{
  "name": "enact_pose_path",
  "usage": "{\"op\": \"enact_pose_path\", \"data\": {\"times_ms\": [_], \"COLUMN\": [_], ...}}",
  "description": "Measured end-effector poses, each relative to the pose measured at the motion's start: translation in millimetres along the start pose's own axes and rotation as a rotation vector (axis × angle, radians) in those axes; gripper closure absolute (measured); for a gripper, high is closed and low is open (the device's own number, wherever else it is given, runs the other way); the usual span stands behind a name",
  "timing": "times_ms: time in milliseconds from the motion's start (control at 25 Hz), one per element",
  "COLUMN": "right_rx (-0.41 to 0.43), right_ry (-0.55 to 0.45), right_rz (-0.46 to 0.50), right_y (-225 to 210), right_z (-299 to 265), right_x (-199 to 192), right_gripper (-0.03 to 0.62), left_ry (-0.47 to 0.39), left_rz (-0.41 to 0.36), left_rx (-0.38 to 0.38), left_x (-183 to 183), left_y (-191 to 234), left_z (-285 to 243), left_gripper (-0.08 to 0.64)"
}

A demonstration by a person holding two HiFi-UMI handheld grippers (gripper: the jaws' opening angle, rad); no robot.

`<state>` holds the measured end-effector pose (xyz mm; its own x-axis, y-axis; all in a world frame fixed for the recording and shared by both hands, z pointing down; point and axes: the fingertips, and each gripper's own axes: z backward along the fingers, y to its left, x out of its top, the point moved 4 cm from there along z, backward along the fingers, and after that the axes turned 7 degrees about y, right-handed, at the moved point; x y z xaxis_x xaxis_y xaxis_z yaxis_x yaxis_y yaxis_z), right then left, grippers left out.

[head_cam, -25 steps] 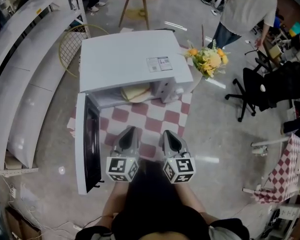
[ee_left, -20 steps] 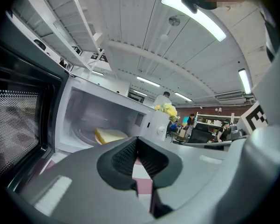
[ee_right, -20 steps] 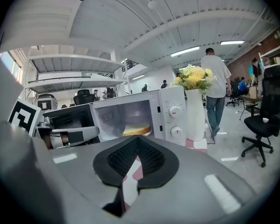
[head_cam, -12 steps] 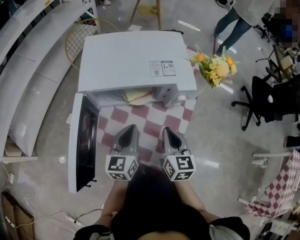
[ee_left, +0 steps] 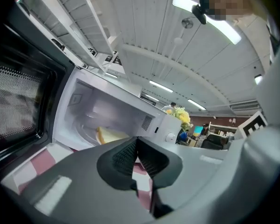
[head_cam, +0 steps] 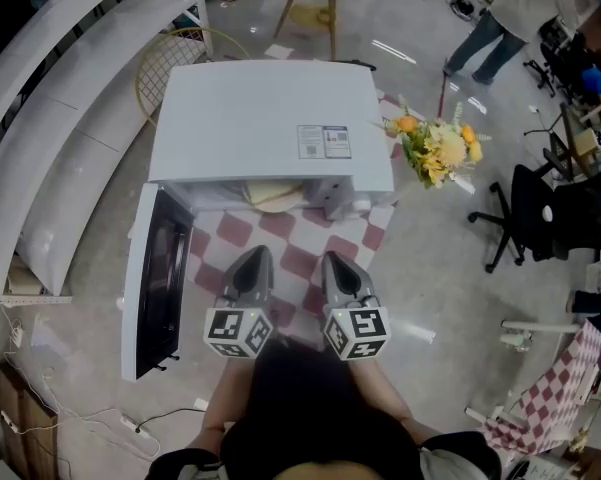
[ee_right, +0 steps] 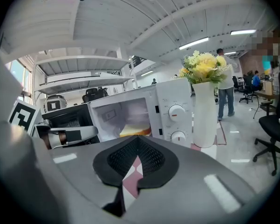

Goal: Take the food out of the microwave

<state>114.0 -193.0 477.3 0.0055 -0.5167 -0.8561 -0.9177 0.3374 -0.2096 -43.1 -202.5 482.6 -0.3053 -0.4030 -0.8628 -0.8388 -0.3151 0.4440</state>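
1. Head view, nearest: the left hand-held gripper and the right hand-held gripper sit side by side, close but not touching. Each carries its marker cube at the near end, and both point away from the person toward the microwave.
2. In the left gripper view, the left hand-held gripper has its ribbed pads pressed together at the tips, with nothing between them.
3. In the right gripper view, the right hand-held gripper is also pressed together at the tips and holds nothing. Only the cloth shows through the slit lower down.
4. Under and just ahead of both tips lies a red-and-white checked cloth, which runs up to the microwave's front.
5. To the outside of the left hand-held gripper, the microwave door stands swung fully open, its dark window facing inward.
6. The food, a pale yellow flat piece, lies inside the open cavity, ahead of both hand-held grippers and apart from them, with cloth between.
   - From the left hand-held gripper it sits just beyond the tips and slightly to their left.
   - From the right hand-held gripper it sits almost straight ahead.
7. Beyond the right hand-held gripper and to its right are the microwave's two dials. Just beside them stands a white vase of yellow flowers.
8. Farthest off are a black office chair and a standing person on the floor.
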Motion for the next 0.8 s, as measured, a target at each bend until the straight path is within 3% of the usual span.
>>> {"op": "enact_pose_path", "data": {"times_ms": [120, 400, 640, 800], "right_rx": [0.009, 0.028, 0.025, 0.017], "right_ry": [0.006, 0.018, 0.024, 0.024], "right_rz": [-0.001, -0.001, -0.008, -0.011], "right_y": [-5, -7, -10, -13], "right_z": [-3, -6, -5, -6], "right_x": [1, -2, -5, -6], "right_gripper": [0.592, 0.591, 0.592, 0.592], "left_ry": [-0.041, -0.128, -0.138, -0.106], "left_rz": [0.098, 0.204, 0.217, 0.229], "left_rx": [-0.01, -0.05, -0.067, -0.068], "left_x": [0, 4, 2, -3], "left_y": [2, 1, 0, 2], "left_z": [0, 3, 3, 0], "left_gripper": [0.549, 0.549, 0.548, 0.466]}}
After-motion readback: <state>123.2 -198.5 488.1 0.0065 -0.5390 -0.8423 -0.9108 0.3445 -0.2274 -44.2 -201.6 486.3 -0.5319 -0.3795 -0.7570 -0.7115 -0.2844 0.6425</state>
